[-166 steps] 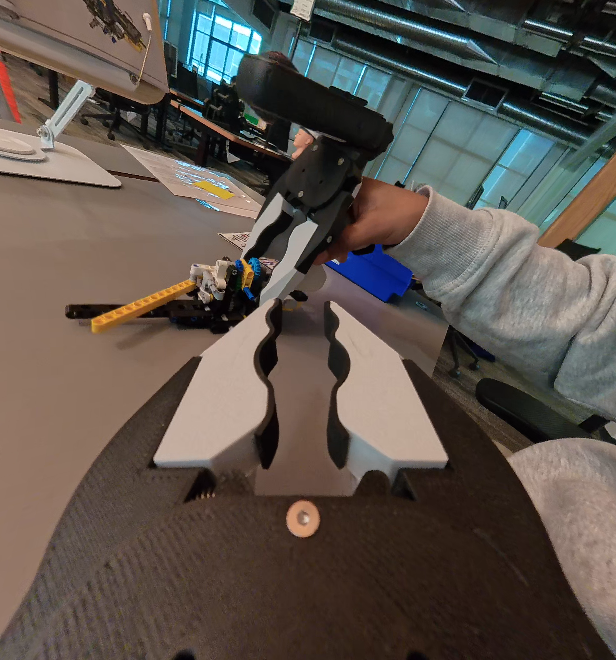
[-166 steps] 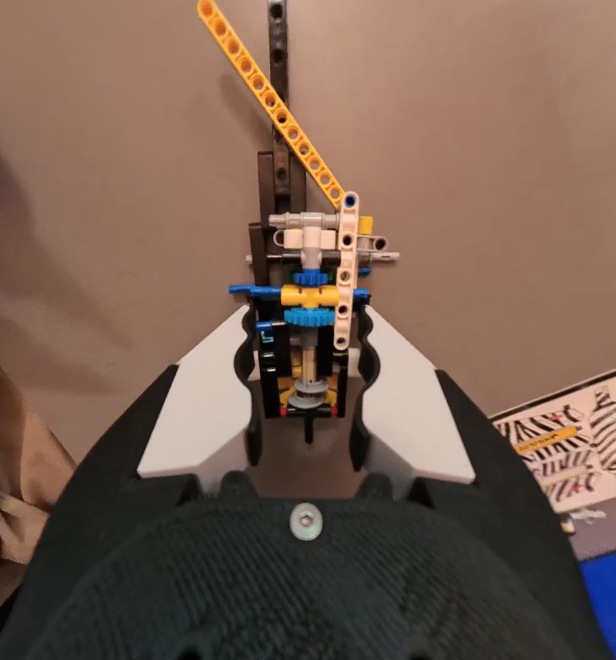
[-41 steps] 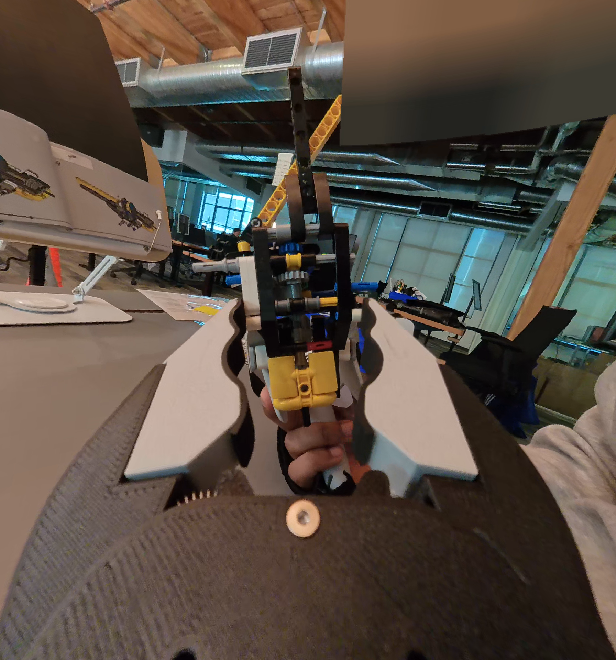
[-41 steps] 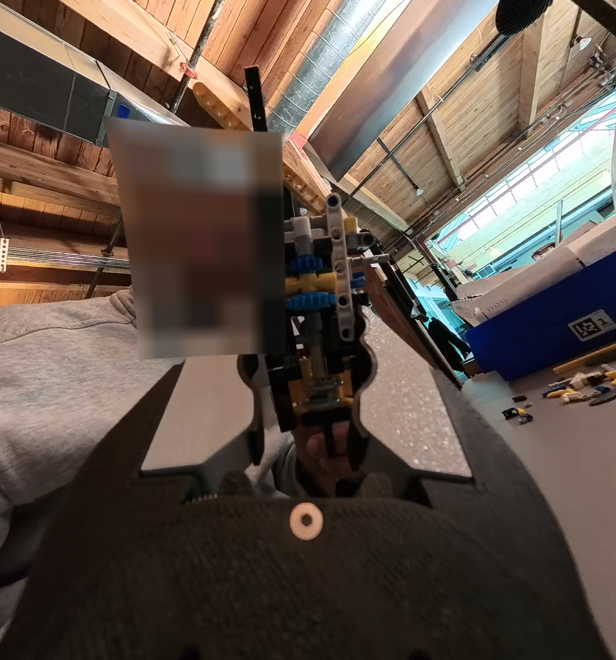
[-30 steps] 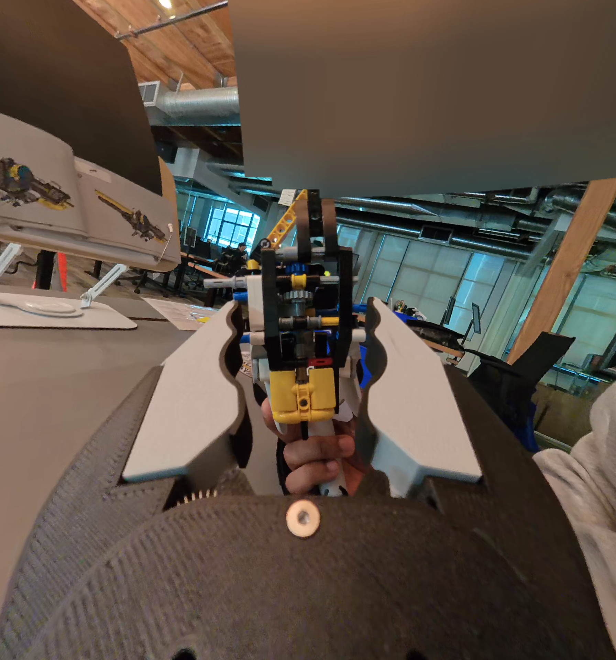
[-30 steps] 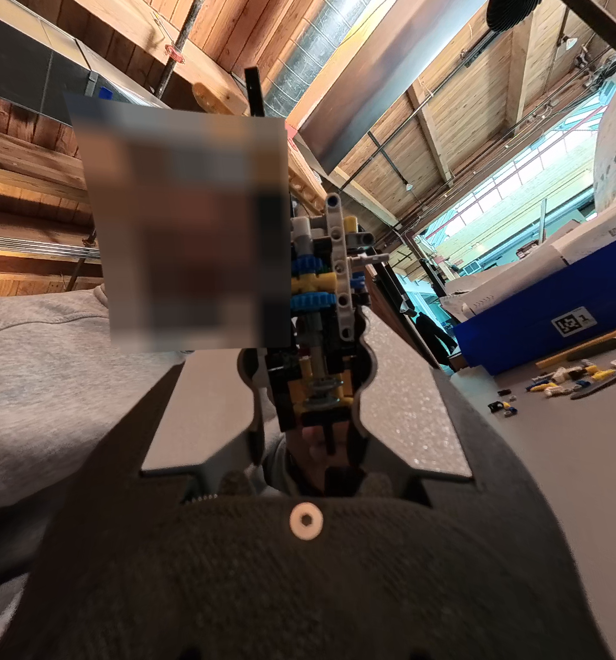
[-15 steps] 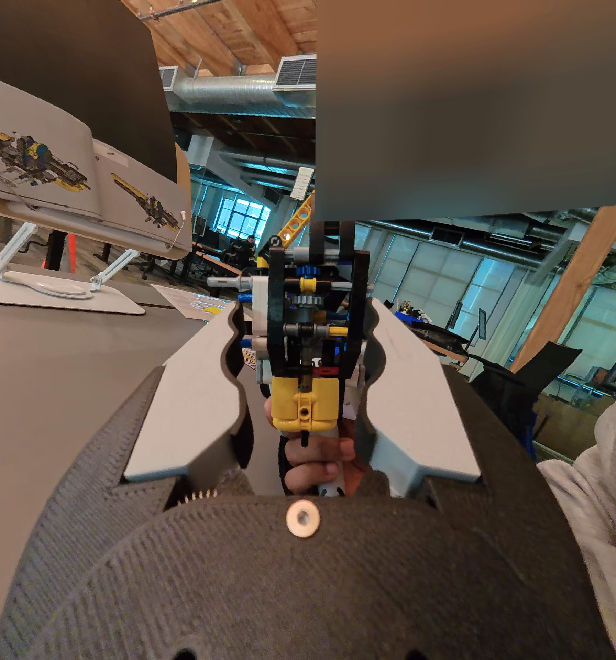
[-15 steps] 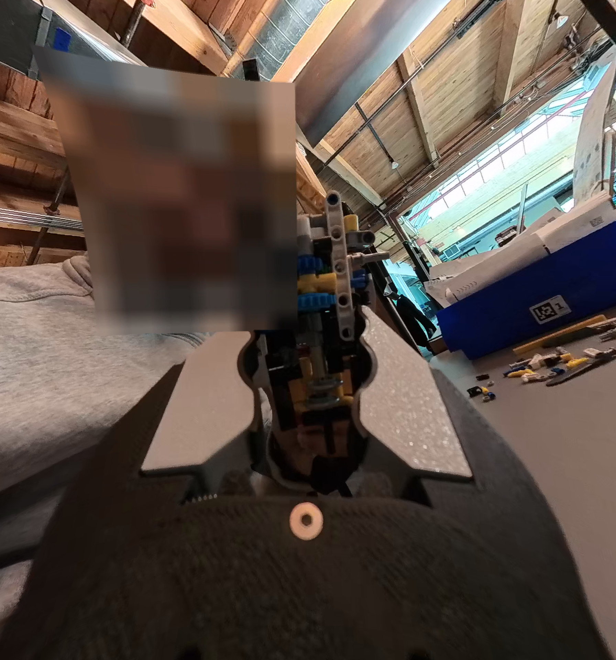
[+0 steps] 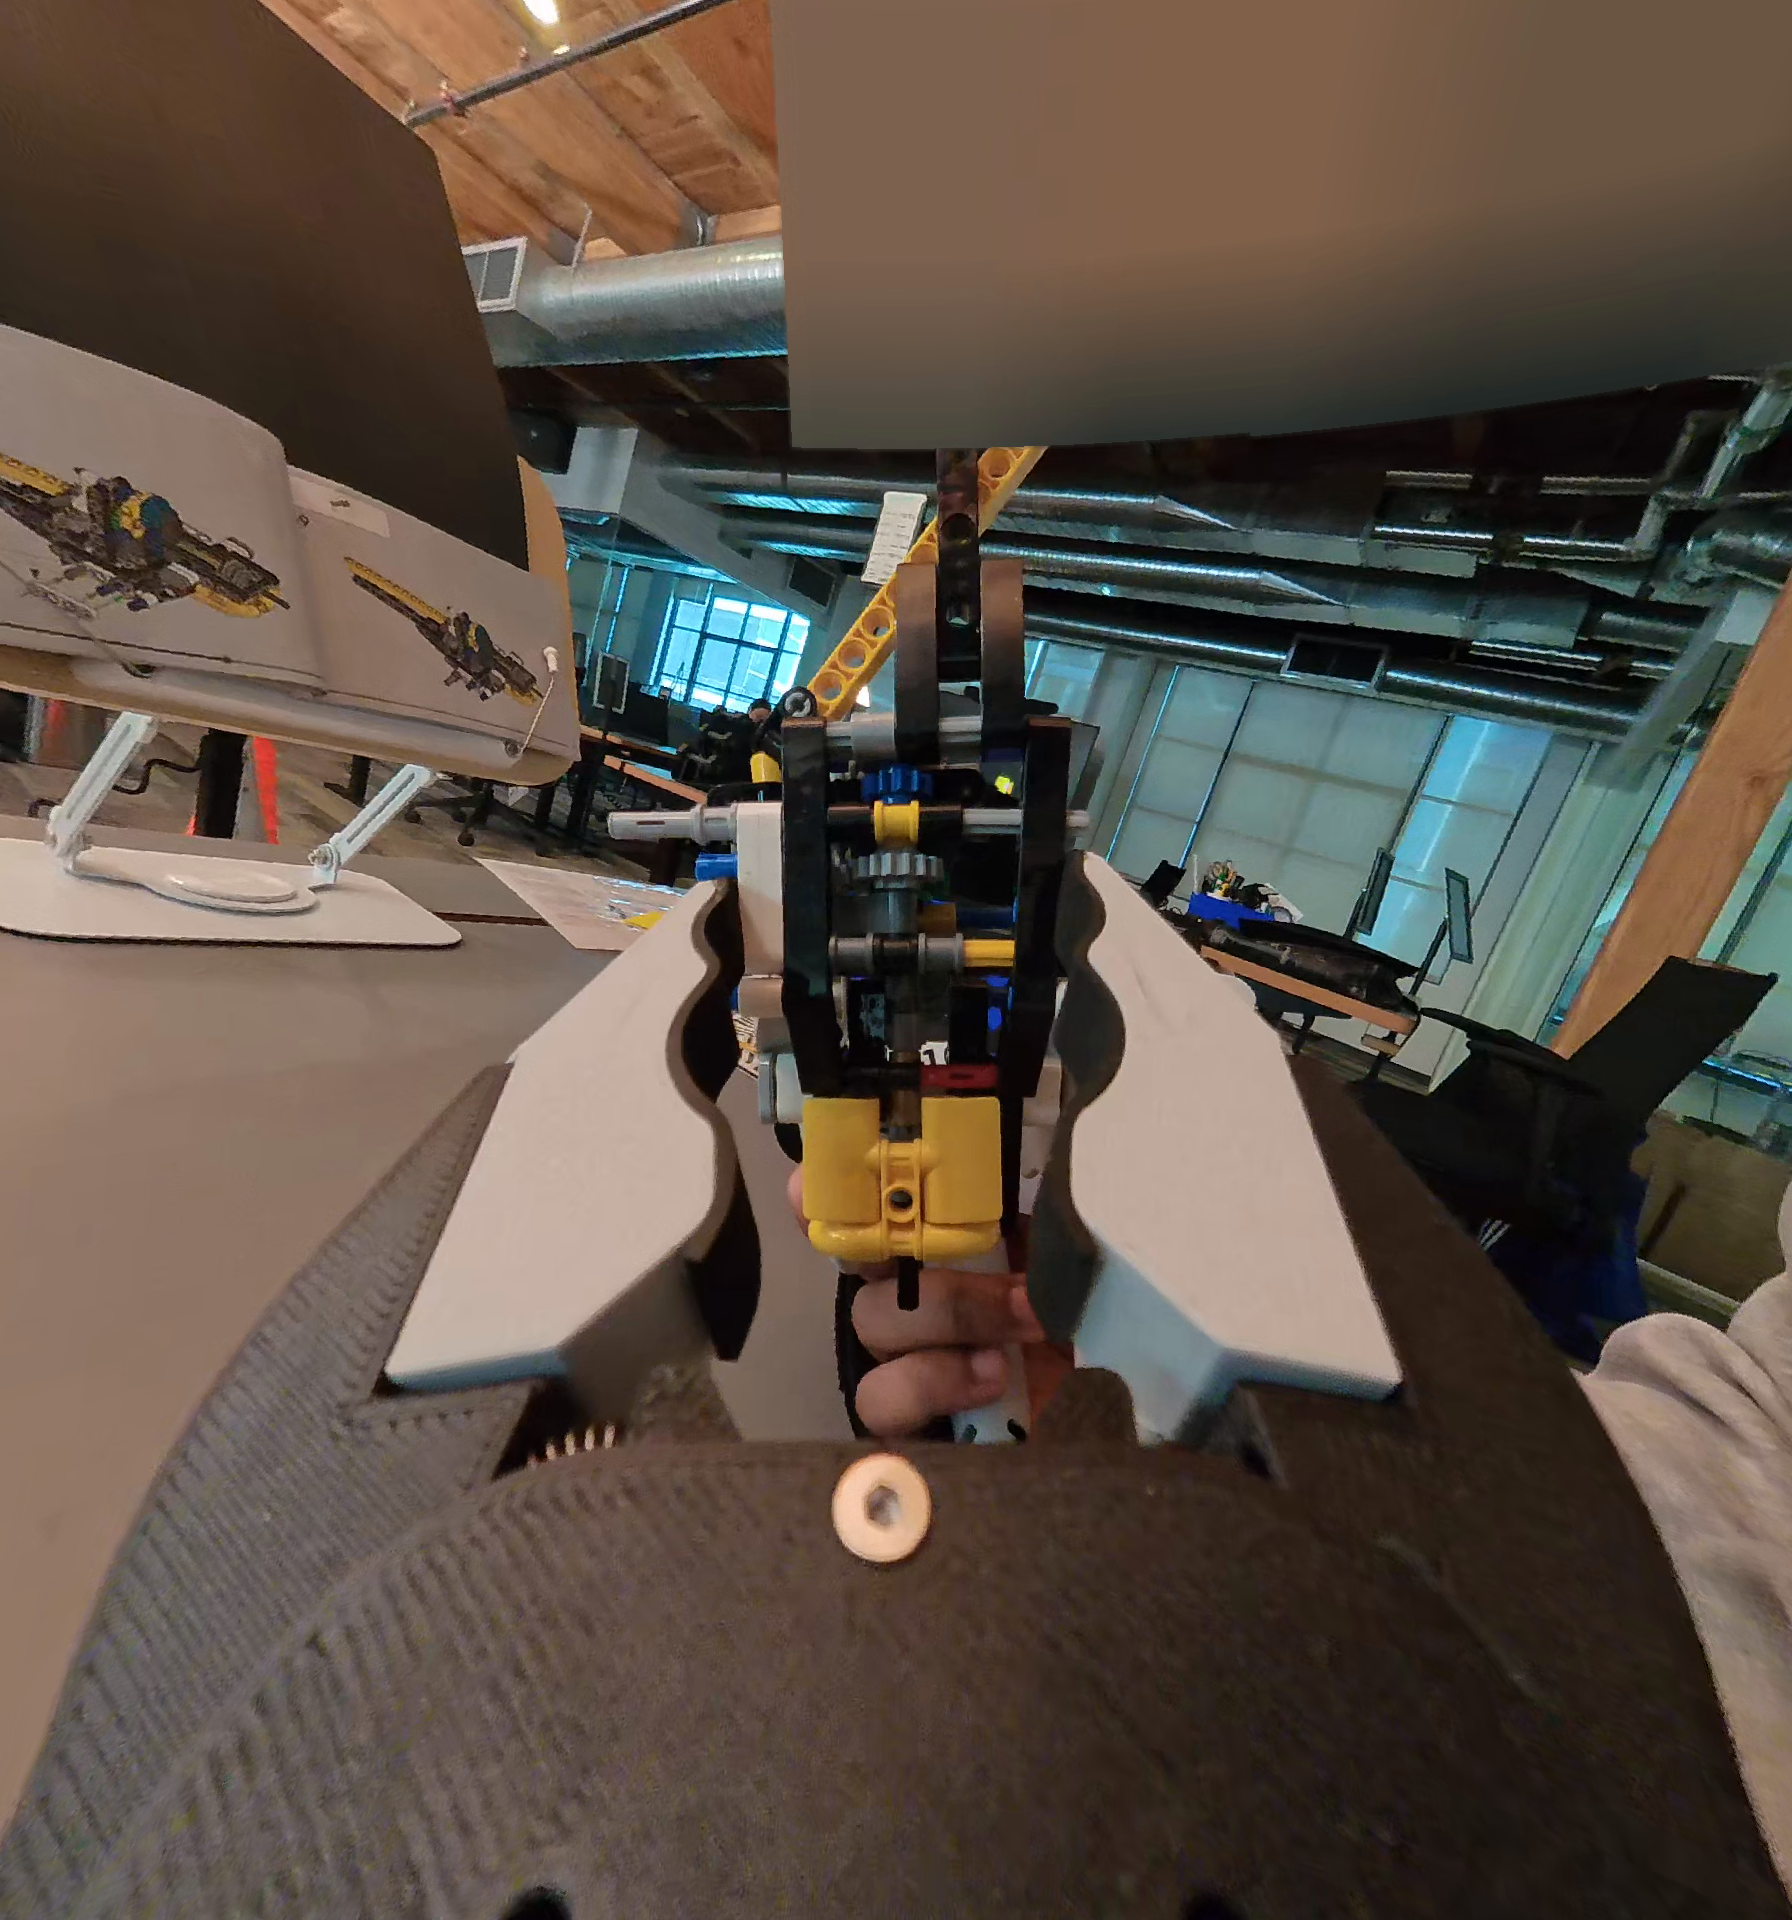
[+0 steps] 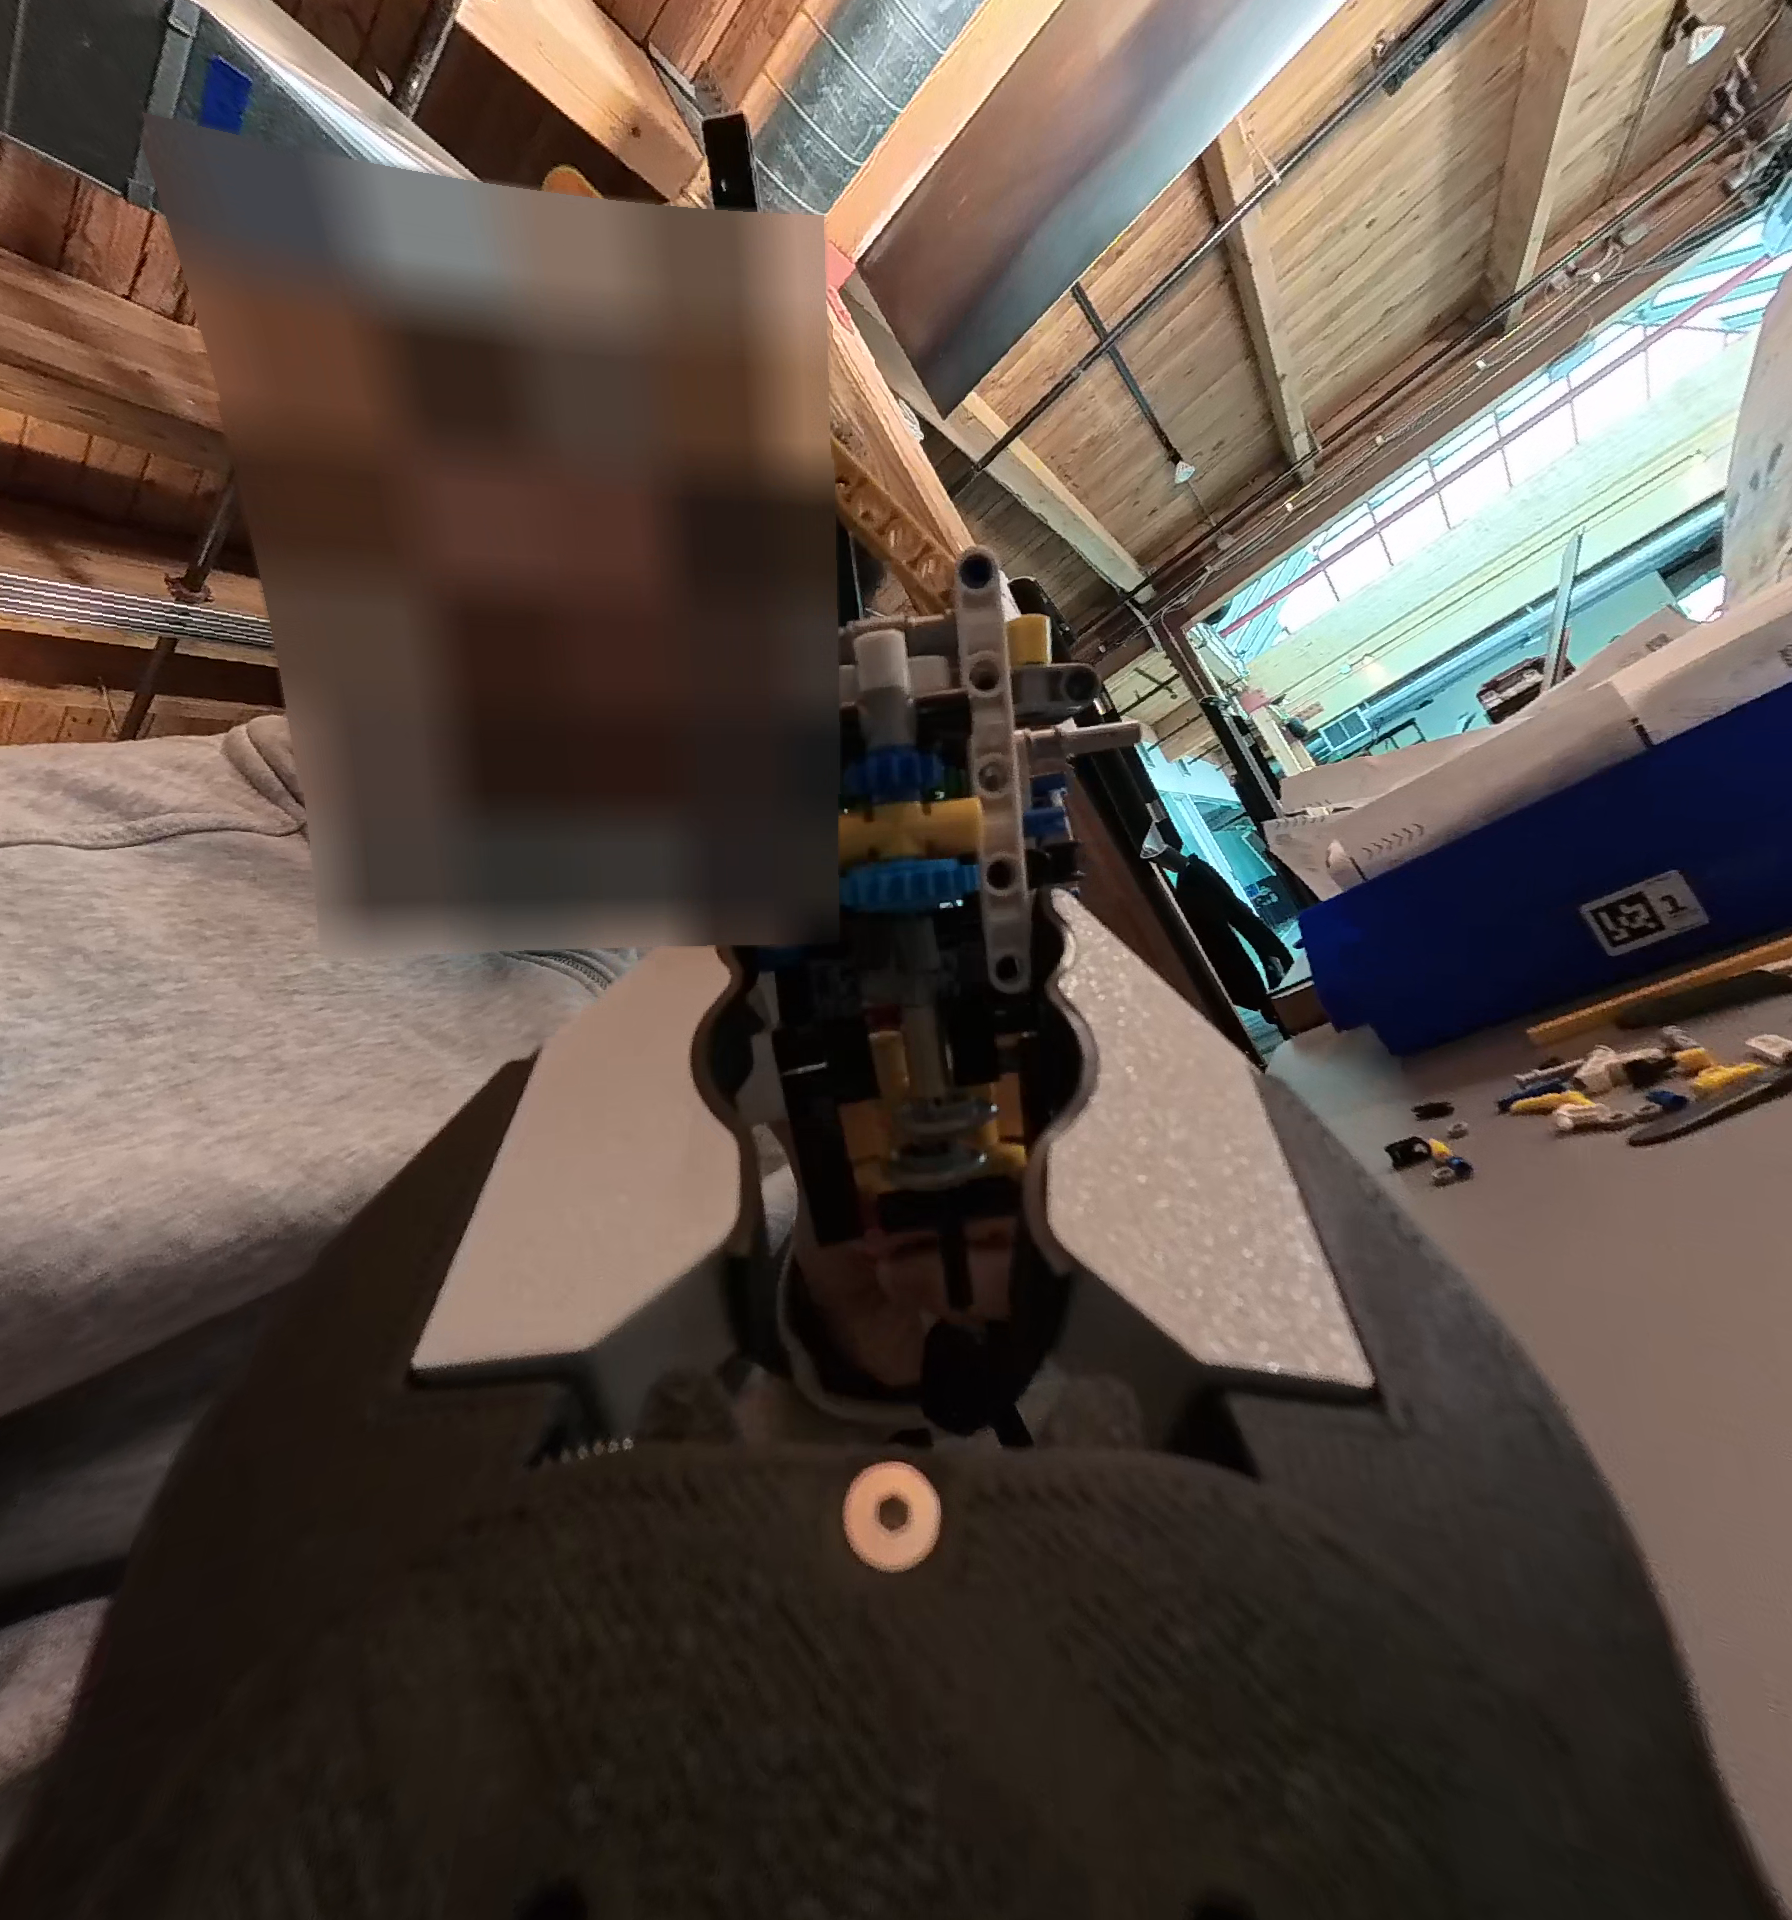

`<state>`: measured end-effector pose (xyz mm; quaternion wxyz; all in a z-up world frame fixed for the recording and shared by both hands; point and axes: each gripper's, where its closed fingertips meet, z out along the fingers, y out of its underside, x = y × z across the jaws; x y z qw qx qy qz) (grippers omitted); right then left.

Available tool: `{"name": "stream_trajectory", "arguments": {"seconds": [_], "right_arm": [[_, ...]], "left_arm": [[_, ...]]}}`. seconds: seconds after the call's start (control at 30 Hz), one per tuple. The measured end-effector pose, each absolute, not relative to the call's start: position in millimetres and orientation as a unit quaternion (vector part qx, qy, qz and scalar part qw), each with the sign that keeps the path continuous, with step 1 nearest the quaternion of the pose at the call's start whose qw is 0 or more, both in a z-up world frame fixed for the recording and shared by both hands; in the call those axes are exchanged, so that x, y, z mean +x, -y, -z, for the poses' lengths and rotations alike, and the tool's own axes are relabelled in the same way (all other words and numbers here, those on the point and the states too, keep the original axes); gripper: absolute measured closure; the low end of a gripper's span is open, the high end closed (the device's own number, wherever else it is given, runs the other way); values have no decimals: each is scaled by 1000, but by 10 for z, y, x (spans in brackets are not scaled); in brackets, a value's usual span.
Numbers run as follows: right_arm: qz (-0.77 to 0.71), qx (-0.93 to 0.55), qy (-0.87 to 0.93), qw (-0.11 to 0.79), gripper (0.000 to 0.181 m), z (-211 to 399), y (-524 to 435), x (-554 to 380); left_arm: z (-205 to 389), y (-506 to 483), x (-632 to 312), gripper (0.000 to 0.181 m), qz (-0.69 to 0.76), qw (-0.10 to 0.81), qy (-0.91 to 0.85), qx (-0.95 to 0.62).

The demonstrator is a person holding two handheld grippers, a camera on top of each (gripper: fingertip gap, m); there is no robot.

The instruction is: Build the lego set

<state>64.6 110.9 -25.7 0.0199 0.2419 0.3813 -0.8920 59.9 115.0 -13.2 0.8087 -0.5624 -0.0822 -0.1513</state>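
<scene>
The lego assembly is held up in the air, upright. It has a black frame, gears, a yellow block at the bottom, and a long yellow beam and a black beam sticking up. My left gripper has its fingers pressed on both sides of the frame. From the opposite side my right gripper is shut on the same assembly. The hand holding the right gripper shows behind the assembly. A mosaic patch hides the beams' upper parts.
An open instruction booklet stands on a white stand at the far left of the grey table. A blue bin and several loose lego pieces lie to the right. A grey sleeve is at the left. My left and right fingertips are right by each other.
5.5 s ago the assembly lay on the table in my right gripper and my left gripper was empty. Now it is lifted upright between both. In the last second both grippers only tilted slightly.
</scene>
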Motion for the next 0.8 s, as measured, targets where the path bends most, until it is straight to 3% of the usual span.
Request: {"name": "stream_trajectory", "arguments": {"seconds": [0.8], "right_arm": [[896,233,-378,21,131,225,-1101,666]], "left_arm": [[112,-1142,615,120,139,814,81,-559]]}}
